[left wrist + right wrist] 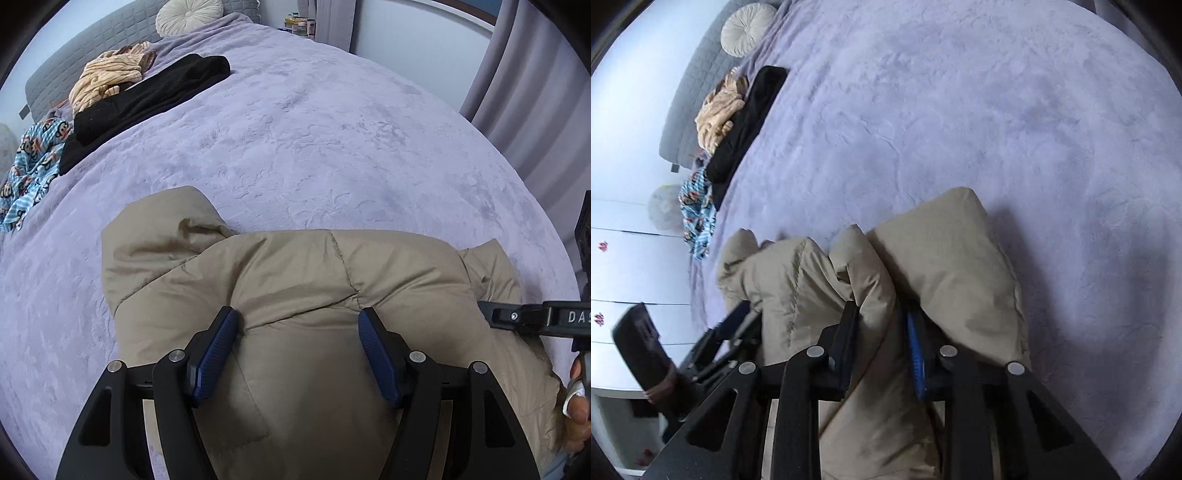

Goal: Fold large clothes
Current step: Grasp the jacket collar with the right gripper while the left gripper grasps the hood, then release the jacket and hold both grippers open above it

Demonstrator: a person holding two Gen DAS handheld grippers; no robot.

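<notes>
Puffer jacket (pixel 332 295) plain beige-tan, no print. Bed blanket (pixel 314 147) pale lavender, plush, faintly mottled. Folded garment (pixel 147 96) solid black. Crumpled top (pixel 107 79) peach with thin brown stripes. Kids' cloth (pixel 29 170) light blue with white stripes and cartoon monkey faces, bits of red. Round cushion (pixel 189 15) cream white. Headboard (pixel 92 44) grey, quilted squares. Curtains (pixel 528 92) grey-lilac. Left gripper (pixel 299 328) black frame, dark blue textured pads (pixel 214 354). Right gripper (pixel 882 321) black, brighter blue pad (pixel 916 350). Cabinet (pixel 624 258) white with small red marks.
</notes>
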